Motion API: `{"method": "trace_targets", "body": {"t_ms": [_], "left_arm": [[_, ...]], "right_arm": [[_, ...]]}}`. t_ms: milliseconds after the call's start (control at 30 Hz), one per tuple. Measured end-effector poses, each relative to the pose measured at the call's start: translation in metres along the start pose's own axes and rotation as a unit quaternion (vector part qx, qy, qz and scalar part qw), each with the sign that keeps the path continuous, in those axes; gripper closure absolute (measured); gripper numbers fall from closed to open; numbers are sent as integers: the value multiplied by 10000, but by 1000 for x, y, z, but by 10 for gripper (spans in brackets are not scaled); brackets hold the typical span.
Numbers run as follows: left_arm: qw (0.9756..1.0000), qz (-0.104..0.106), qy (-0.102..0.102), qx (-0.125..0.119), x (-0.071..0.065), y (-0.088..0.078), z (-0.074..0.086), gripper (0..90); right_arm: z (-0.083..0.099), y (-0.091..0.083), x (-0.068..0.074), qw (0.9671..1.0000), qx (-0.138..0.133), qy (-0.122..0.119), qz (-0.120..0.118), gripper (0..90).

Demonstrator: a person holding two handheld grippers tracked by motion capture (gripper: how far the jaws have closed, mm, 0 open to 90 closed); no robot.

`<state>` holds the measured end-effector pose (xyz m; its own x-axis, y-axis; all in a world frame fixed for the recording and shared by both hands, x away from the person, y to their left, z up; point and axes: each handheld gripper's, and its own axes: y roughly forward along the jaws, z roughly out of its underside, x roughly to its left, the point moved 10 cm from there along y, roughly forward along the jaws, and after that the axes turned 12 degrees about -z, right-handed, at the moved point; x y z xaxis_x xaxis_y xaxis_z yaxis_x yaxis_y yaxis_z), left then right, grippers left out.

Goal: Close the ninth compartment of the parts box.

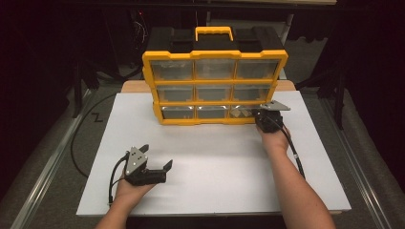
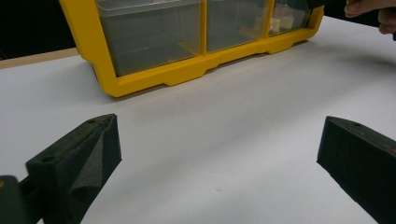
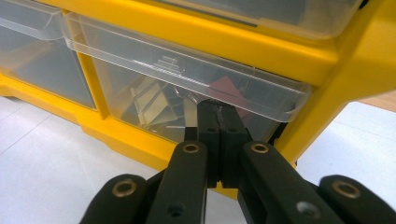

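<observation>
While the right gripper's fingers [image 3: 217, 123] sit pinched together against the bottom-right drawer [image 3: 187, 93] of the yellow organizer [image 1: 215, 86] on the desk [image 1: 215, 162], its stiff, slick lip looks the best hold; the left gripper [image 1: 155, 162] rests open.

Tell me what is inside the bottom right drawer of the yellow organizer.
Through the clear front of the bottom right drawer show pale, cream-coloured pieces and one dark red piece. The shut right gripper covers part of them; their number cannot be told.

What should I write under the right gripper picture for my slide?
The shut right gripper presses its jaw tips against the clear bottom-right drawer of the yellow organizer.
</observation>
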<state>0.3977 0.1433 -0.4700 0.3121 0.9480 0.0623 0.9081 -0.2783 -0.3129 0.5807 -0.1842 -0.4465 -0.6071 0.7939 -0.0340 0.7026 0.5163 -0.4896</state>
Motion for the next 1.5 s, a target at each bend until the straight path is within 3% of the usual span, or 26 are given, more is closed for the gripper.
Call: {"method": "trace_targets", "body": {"t_ms": [433,633,900,1033,1133,1367,1500], "left_arm": [[10000,9,-9,4,0,0,0,5],[10000,28,5,26,0,0,1,5],[10000,76,23,30,-3,1,1,5],[10000,52,30,29,-2,1,1,5],[10000,42,40,39,-2,1,1,5],[10000,29,51,50,-2,1,2,5],[10000,27,57,50,-2,1,2,5]], "right_arm": [[3,-3,2,9999,103,-4,-49,869],[8,-6,15,9993,271,9,-239,721],[11,-23,34,9986,181,-26,-497,539],[18,-31,44,9969,298,-56,-724,394],[22,-38,48,9963,209,47,-827,271],[44,-51,54,9961,273,20,-841,8],[54,-62,60,9956,232,-32,-904,8]]}}
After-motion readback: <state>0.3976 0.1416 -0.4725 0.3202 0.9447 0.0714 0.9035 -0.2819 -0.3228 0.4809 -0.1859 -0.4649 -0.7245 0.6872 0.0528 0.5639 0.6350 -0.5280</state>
